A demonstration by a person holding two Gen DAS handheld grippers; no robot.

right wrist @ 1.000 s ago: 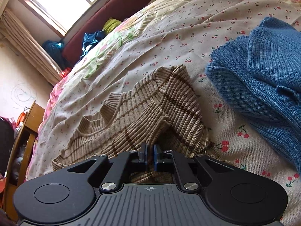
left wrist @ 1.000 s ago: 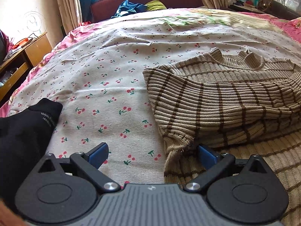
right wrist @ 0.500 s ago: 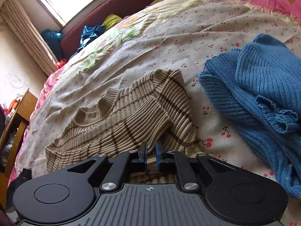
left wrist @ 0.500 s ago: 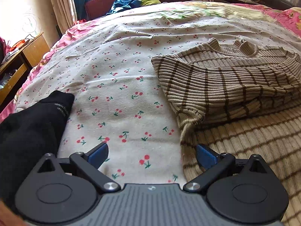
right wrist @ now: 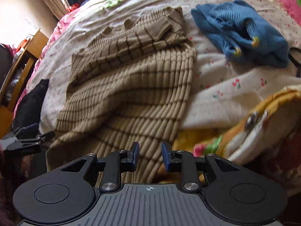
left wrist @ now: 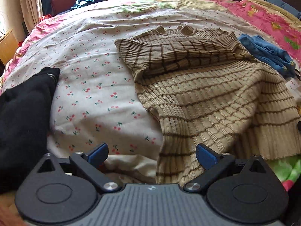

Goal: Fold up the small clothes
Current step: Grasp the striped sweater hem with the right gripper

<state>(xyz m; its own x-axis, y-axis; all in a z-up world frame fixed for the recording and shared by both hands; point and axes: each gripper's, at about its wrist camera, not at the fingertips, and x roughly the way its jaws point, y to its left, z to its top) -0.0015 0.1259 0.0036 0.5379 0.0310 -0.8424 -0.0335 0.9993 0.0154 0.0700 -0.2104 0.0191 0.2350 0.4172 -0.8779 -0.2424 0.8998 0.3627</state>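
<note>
- Tan ribbed knit, brown-striped: the sweater (left wrist: pixel 207 98) lies on the cherry-print sheet (left wrist: pixel 90 86), collar at the far end, hem nearest and drooping over the bed edge. Long axis runs away from both grippers.
- Left gripper (left wrist: pixel 151 153): jaws spread wide, released, holding nothing; the hem's left edge hangs between its blue pads.
- Right gripper (right wrist: pixel 149 157): jaws partly apart, nothing pinched; the hem's right part sits just ahead, cloth passing between the fingers.
- Judgement: each gripper is close to its own hem corner; the fold would carry hem towards collar.
- Further off: black garment (left wrist: pixel 24 113) at left, blue knit (right wrist: pixel 242 32) beyond the sweater's right shoulder.
</note>
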